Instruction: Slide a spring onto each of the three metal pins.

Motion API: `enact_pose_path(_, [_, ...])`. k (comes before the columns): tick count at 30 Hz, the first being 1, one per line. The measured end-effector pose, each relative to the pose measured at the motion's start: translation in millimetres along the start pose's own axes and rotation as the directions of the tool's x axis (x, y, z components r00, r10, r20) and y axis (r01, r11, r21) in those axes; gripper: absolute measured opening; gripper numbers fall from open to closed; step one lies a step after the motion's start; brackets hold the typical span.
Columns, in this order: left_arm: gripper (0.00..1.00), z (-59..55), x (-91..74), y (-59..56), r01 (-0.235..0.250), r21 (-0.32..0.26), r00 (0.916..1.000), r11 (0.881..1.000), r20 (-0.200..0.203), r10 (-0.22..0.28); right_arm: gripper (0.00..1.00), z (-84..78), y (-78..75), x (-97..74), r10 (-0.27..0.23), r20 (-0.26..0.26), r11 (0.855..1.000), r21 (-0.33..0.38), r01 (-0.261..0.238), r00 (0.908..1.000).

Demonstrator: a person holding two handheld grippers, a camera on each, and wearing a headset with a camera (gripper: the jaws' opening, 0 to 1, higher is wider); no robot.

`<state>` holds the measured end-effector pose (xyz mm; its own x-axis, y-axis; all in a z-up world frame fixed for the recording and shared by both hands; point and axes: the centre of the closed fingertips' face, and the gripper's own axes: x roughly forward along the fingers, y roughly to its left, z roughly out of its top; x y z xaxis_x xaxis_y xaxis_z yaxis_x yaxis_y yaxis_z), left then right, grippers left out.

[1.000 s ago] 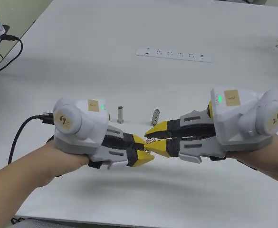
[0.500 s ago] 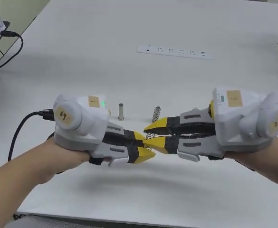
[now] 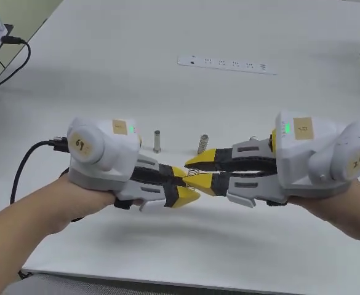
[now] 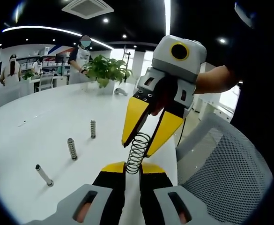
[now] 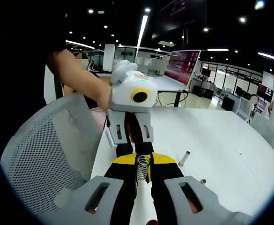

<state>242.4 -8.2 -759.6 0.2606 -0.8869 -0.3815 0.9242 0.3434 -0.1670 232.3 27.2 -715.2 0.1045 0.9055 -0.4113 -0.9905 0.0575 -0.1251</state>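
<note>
Since a second ago the right gripper's jaws have narrowed from a wide gape, and both tools have drawn closer.

Head view: I see the left gripper (image 3: 189, 187), white-bodied with yellow tips, meeting the right gripper (image 3: 195, 172) nose to nose above the white table (image 3: 106, 80). A small silvery wire coil spring (image 3: 192, 176) sits between their tips, off the table. Behind them stand a bare grey metal pin (image 3: 157, 141) and a pin wearing a spring (image 3: 203, 144). A third pin (image 3: 252, 139) peeks over the right tool; its detail is too small to tell. A long white power strip (image 3: 227, 64) lies farther back, and a black cable (image 3: 26, 169) trails off the left tool.

Left gripper view: the left gripper (image 4: 132, 169) is clenched on the lower end of the coil spring (image 4: 137, 157), which rises tilted. The right gripper (image 4: 137, 148) comes in from above, its yellow jaws pressing the upper coils from both sides. On the table I note the bare grey metal pin (image 4: 43, 174) and two spring-covered pins (image 4: 71, 148) (image 4: 93, 129), well apart from the tools. A grey mesh chair (image 4: 221, 178) is at right.

Right gripper view: the right gripper (image 5: 144, 161) is clamped on the coil spring (image 5: 143, 171), which fills the gap. The left gripper (image 5: 137, 147) points straight back at it. The bare grey metal pin (image 5: 184, 159) stands beyond, beside the jaws.
</note>
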Motion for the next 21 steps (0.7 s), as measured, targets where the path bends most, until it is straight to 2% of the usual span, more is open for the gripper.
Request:
enact_pose_path(2, [0.02, 2.6, -0.9, 1.0, -0.005, -0.006, 0.9999, 1.0, 0.012, 0.005, 0.07, 2.8, -0.9, -0.3, -0.002, 0.003, 1.0, -0.01, 0.002, 1.0])
enact_pose_path(12, [0.04, 2.9, -3.3, 4.5, -0.025, -0.039, 0.9996, 0.999, 0.015, 0.026, 0.07, 5.3, -2.3, 0.0, -0.002, -0.012, 0.999, -0.037, 0.002, 0.9999])
enact_pose_path(18, [0.16, 1.8, -4.4, 8.8, -0.05, -0.051, 0.9987, 0.997, 0.007, 0.05, 0.07, 7.1, -3.0, 1.0, -0.008, -0.014, 0.999, -0.049, 0.007, 0.9999])
enact_pose_path(21, [0.21, -2.5, -6.1, 11.2, -0.064, -0.04, 0.9979, 0.997, -0.013, 0.064, 0.07, 8.0, -4.1, 0.3, -0.012, -0.014, 0.999, -0.052, 0.011, 0.9998])
